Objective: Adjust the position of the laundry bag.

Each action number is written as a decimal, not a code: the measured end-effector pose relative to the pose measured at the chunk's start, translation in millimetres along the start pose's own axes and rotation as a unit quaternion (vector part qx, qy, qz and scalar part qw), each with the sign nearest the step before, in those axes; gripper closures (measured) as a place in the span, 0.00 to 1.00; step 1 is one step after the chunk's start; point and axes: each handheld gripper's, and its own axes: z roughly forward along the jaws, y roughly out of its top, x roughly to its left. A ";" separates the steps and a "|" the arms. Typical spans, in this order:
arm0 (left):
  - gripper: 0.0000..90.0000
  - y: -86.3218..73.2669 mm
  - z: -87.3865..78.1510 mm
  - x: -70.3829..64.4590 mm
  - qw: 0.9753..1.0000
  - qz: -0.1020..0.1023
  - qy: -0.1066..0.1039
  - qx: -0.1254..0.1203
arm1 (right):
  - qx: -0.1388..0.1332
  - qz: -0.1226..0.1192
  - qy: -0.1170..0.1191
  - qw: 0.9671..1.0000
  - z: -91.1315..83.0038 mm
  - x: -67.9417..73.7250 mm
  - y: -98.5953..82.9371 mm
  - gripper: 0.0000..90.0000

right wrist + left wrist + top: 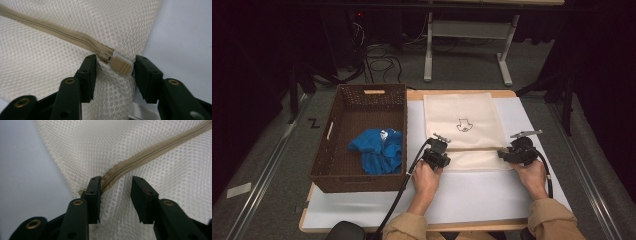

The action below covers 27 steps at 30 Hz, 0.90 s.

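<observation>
A cream mesh bag (462, 120) with a small black drawing lies flat on the white table top (472, 200). A tan zipper (150, 152) runs across its near part. My left gripper (437, 151) sits at the zipper's left end. Its jaws (116, 182) stand apart over the mesh, and the zipper's end touches the left jaw. My right gripper (512, 153) is at the zipper's right end. Its jaws (115, 60) press on a bunched fold of mesh that carries the tan zipper pull (121, 65).
A brown woven basket (324, 145) stands at the table's left with a crumpled blue cloth (377, 147) inside. Beyond the table are a white frame's legs (428, 55) and cables (382, 62) on the floor. A strip of white top lies between the bag and the near edge.
</observation>
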 end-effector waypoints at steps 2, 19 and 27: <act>0.75 1.7 -0.1 -0.7 1.000 0.007 0.003 0.005 | 0.000 -0.003 0.005 1.000 -0.5 0.8 0.3 0.69; 0.92 -1.6 -13.4 -7.6 0.996 0.078 0.008 0.040 | 0.015 -0.023 0.064 0.998 -12.4 7.8 -3.9 0.86; 0.92 -10.5 -29.1 -0.1 0.996 0.067 -0.051 0.031 | 0.015 -0.038 0.060 0.997 -22.1 15.2 -15.5 0.86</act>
